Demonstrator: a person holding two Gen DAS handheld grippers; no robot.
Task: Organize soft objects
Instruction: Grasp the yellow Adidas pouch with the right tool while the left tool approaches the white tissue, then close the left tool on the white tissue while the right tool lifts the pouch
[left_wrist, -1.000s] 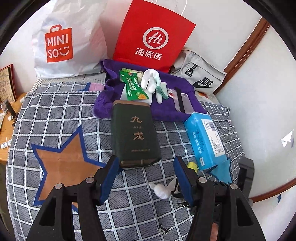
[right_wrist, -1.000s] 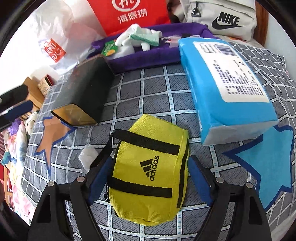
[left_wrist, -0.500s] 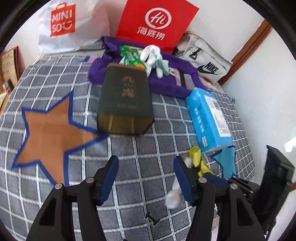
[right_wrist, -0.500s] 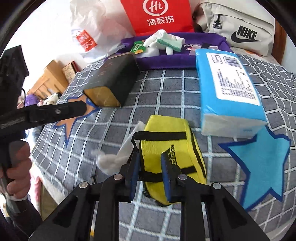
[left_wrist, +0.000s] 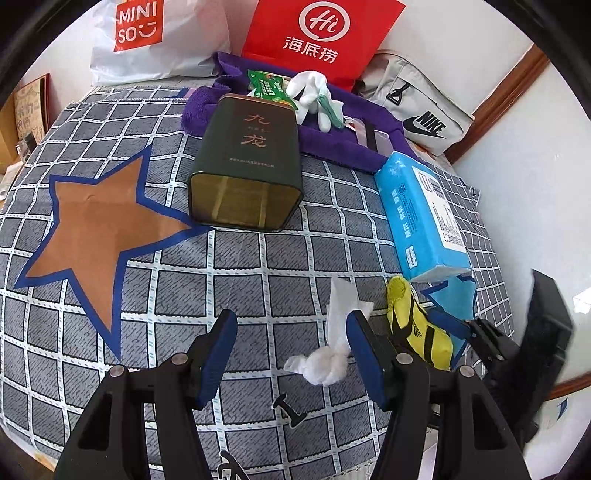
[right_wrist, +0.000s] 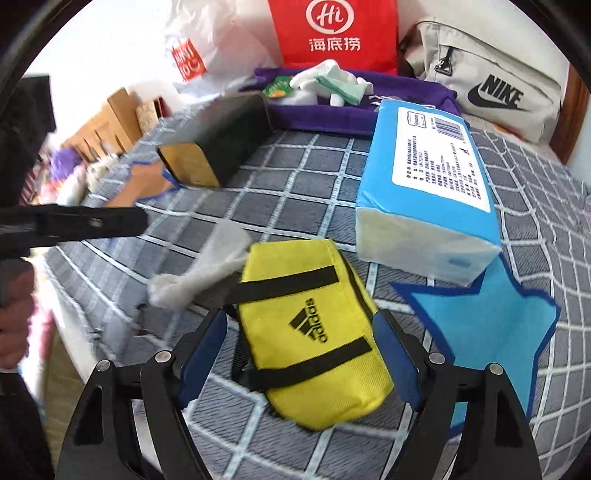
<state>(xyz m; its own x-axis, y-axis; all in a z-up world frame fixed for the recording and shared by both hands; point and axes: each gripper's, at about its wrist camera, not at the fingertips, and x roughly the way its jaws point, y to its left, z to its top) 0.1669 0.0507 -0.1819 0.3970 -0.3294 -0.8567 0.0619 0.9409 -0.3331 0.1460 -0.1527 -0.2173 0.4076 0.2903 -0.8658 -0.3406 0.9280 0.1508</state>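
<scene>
A yellow Adidas pouch (right_wrist: 314, 325) lies on the checked cloth between the open jaws of my right gripper (right_wrist: 301, 354); it also shows in the left wrist view (left_wrist: 417, 328). A crumpled white tissue (left_wrist: 332, 354) lies just inside the right finger of my open, empty left gripper (left_wrist: 291, 354), and sits left of the pouch in the right wrist view (right_wrist: 195, 273). A blue tissue pack (right_wrist: 428, 177) lies beyond the pouch. White gloves (left_wrist: 310, 96) rest on a purple towel (left_wrist: 347, 144) at the back.
A dark green tin (left_wrist: 247, 166) lies on its side mid-cloth. An orange star (left_wrist: 99, 225) and a blue star (right_wrist: 487, 321) mark the cloth. Red (left_wrist: 317, 37) and white (left_wrist: 155, 37) bags and a grey Nike bag (left_wrist: 421, 110) stand at the back wall.
My right gripper was shut on the pouch's edge half a second ago; its jaws are now open with the pouch lying between them. The left gripper has moved closer to the tissue.
</scene>
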